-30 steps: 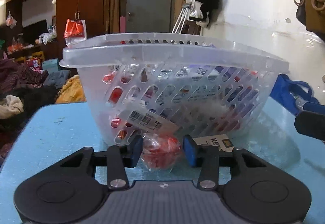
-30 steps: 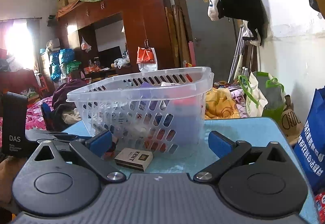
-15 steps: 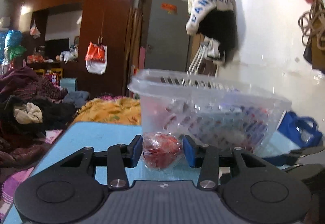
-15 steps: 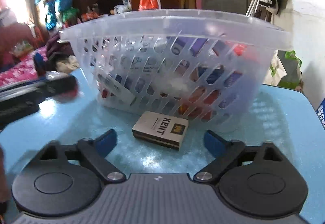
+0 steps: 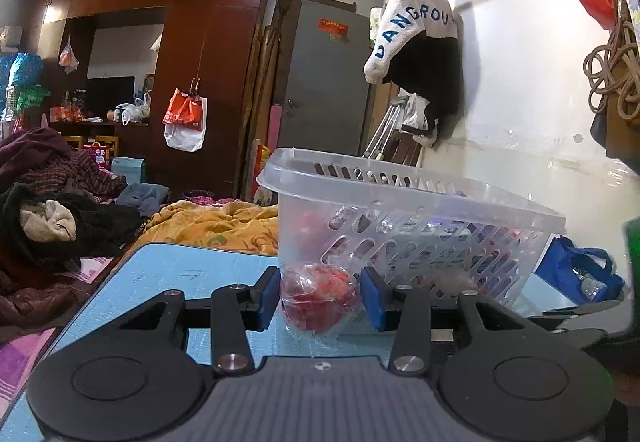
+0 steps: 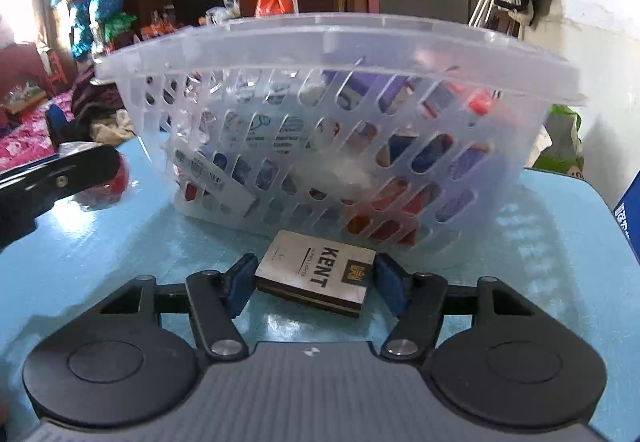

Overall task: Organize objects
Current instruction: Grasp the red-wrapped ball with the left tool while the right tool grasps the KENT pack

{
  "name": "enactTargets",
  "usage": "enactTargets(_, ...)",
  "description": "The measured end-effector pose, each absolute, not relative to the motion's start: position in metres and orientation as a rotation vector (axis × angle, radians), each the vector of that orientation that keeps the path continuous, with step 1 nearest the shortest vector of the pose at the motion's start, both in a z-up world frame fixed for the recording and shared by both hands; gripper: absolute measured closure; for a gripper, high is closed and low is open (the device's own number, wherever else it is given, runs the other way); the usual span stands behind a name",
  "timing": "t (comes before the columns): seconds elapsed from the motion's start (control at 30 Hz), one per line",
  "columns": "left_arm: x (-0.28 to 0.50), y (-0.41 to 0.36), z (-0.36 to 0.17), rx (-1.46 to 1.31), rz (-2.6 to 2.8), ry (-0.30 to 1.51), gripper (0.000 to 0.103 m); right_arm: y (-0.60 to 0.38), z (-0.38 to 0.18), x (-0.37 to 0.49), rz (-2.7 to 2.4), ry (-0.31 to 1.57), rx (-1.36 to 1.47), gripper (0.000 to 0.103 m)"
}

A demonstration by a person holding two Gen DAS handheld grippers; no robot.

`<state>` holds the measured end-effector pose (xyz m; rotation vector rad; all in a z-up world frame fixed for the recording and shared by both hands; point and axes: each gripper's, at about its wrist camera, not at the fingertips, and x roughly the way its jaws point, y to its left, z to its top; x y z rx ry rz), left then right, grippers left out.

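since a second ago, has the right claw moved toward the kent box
Yes. The right claw has closed in on the Kent box, which lies before the basket; its jaws have just been closing around it.

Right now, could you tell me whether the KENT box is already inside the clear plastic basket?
No, the KENT box lies on the blue table in front of the basket, between the right gripper fingers.

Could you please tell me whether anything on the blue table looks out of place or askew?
Yes: the Kent box lies flat and skewed on the table outside the basket, between the right gripper pads, which have just been closing. The left gripper holds a wrapped red item outside too.
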<state>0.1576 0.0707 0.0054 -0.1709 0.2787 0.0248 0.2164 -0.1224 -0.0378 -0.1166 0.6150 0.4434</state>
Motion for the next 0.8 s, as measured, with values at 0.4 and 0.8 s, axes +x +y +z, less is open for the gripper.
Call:
enactTargets(0.4, 0.152, 0.072, 0.005, -0.186, 0.001, 0.238, 0.055, -0.177, -0.018, 0.173, 0.489, 0.386, -0.041, 0.037)
enactTargets(0.8, 0.139, 0.045, 0.097, -0.142, -0.133, 0.076, 0.055, -0.194, 0.077, 0.176, 0.604, 0.131, 0.031, 0.037)
